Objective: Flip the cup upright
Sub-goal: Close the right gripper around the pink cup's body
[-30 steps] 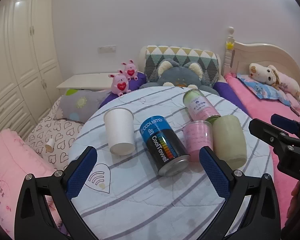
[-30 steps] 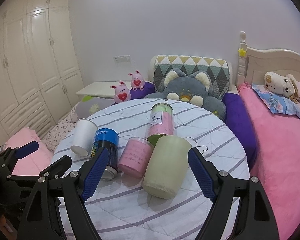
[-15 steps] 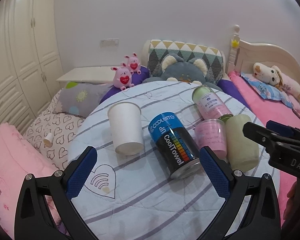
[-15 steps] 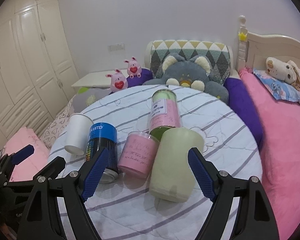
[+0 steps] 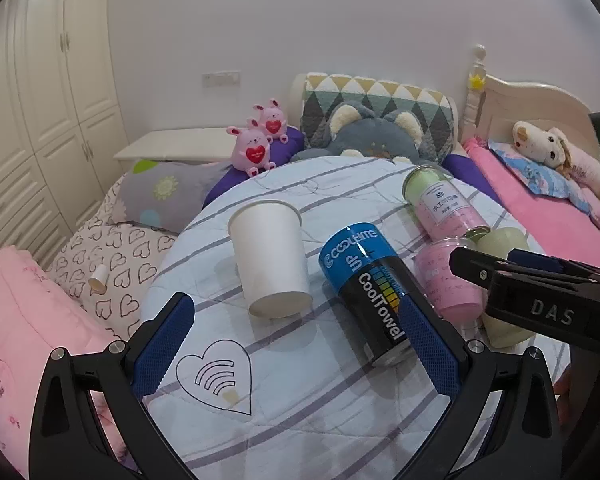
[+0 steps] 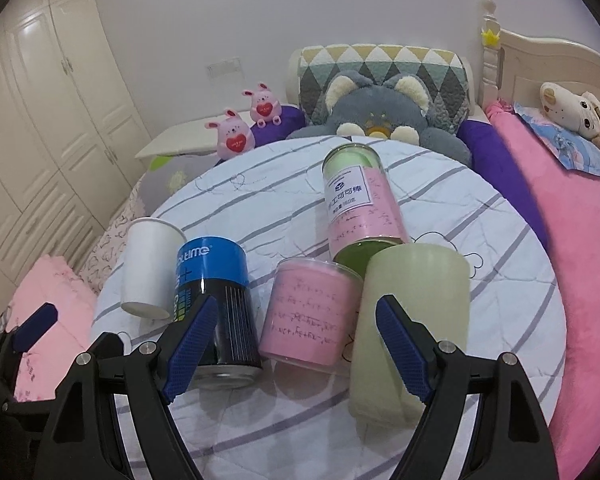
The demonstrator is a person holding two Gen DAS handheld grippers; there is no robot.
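white paper cup (image 5: 270, 258) stands inverted, rim down, on the round bench (image 5: 300, 400), long axis vertical, just ahead of and between the fingers of the left claw (image 5: 296, 344), the nearer one. both left and right claw (image 6: 296, 344) gape wide, empty.

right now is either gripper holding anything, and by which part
Nothing is held. The left gripper is open, short of the white paper cup; the right gripper is open near the pink cup, touching nothing.
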